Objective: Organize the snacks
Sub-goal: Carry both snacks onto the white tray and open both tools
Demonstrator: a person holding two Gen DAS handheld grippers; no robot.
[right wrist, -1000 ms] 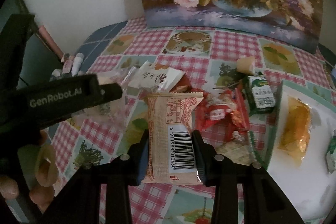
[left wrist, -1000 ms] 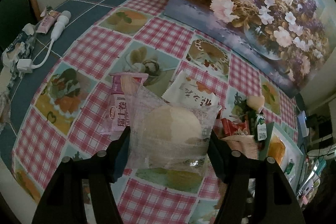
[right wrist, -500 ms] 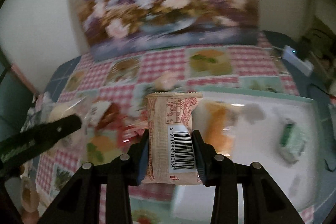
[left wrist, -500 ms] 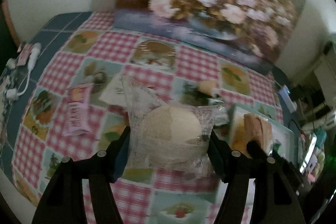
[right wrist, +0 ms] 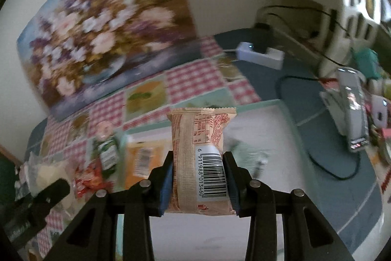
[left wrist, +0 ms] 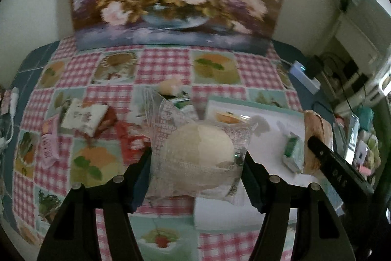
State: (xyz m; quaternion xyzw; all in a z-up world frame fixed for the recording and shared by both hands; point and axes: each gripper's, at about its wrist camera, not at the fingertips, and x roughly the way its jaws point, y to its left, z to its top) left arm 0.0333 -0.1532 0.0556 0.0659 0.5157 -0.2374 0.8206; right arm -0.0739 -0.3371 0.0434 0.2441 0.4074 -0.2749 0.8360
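The left gripper [left wrist: 196,158] clamps a clear-wrapped round bun [left wrist: 199,151] over the white tray's [left wrist: 266,138] nine o'clock edge; let go here, it could roll onto the checked tablecloth [left wrist: 161,60]. The right gripper [right wrist: 198,175] pinches a tan snack bar [right wrist: 199,158] above the tray; its slick wrapper could slip. The barcode reads 6 911988 013460. Other print is too blurred to read.
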